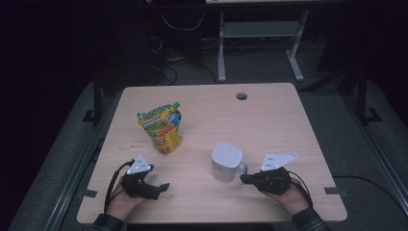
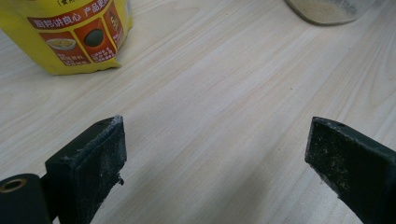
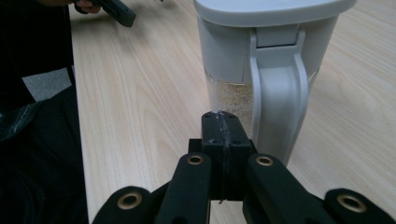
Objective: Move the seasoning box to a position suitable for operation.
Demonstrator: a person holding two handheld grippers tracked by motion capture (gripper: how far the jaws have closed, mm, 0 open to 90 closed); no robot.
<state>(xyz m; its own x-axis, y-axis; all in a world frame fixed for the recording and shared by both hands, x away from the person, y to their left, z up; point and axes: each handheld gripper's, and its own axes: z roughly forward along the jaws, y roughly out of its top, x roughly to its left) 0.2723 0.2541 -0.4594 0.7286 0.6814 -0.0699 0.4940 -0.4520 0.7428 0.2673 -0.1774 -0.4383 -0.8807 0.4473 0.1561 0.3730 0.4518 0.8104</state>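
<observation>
High view: white lidded jug (image 1: 226, 161) sits on desk (image 1: 269, 115), near its front edge. Right tool (image 1: 246, 178) just right of jug, jaws pressed together, empty, tips close beside jug handle (image 3: 278, 107). Left tool (image 1: 163, 186) well left of jug, jaws wide, empty. Yellow snack pouch (image 1: 162, 128) lies left of jug, farther back. Risk: shut right tool nudging handle could shove or tip jug; grainy contents visible inside might spill.

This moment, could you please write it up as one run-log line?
left gripper: open, empty | right gripper: shut, empty, at jug handle | pouch: untouched on table
</observation>
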